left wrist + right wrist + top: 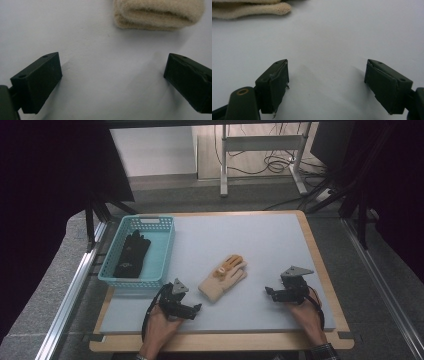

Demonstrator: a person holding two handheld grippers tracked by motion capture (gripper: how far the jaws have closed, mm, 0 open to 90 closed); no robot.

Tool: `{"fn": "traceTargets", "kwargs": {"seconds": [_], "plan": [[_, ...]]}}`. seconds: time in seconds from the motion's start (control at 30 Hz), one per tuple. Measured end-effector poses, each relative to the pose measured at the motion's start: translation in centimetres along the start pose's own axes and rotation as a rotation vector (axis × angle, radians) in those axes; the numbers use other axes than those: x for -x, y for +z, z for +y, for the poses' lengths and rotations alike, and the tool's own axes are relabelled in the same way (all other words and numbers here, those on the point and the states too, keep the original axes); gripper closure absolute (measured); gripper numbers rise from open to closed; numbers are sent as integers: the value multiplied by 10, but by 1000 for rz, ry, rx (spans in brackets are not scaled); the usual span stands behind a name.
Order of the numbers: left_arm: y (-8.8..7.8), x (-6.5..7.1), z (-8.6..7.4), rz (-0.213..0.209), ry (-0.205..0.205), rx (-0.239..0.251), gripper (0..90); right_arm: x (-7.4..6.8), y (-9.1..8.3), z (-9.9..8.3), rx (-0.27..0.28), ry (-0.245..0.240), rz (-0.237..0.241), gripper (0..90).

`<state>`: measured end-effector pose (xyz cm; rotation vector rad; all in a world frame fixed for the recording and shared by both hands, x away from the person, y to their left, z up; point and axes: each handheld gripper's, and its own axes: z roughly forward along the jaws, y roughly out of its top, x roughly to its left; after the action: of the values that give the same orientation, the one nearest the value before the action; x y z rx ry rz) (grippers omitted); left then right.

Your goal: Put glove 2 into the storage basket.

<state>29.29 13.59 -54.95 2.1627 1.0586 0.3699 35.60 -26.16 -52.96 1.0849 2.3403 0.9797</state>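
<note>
On the grey desk [270, 245] our cream glove [223, 278] lies slantwise, fingers pointing away and rightward; our left claw [196, 309] and right claw [268, 291] both gape wide, empty.

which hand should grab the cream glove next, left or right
Probably left. The left tongs stand open beside the cream glove's cuff end, and the basket holding the black glove is on that side. The right tongs are open too but farther off.

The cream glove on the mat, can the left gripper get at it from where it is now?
Probably yes: the left gripper is open, with bare mat between it and the cream glove.
</note>
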Motion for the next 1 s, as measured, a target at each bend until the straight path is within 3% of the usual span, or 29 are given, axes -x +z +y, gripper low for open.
{"fn": "traceTargets", "kwargs": {"seconds": [0.37, 0.57, 0.67, 1.0], "plan": [[0, 0, 1, -4, -3, -4, 17, 0, 0, -1, 5, -3, -2, 192], [-1, -3, 8, -30, -3, -31, 25, 0, 0, -1, 5, -4, -3, 192], [1, -2, 14, -77, -17, -21, 30, 0, 0, -1, 5, -4, -3, 192], [9, 11, 53, -118, 32, -24, 18, 0, 0, -1, 5, -4, -3, 191]]}}
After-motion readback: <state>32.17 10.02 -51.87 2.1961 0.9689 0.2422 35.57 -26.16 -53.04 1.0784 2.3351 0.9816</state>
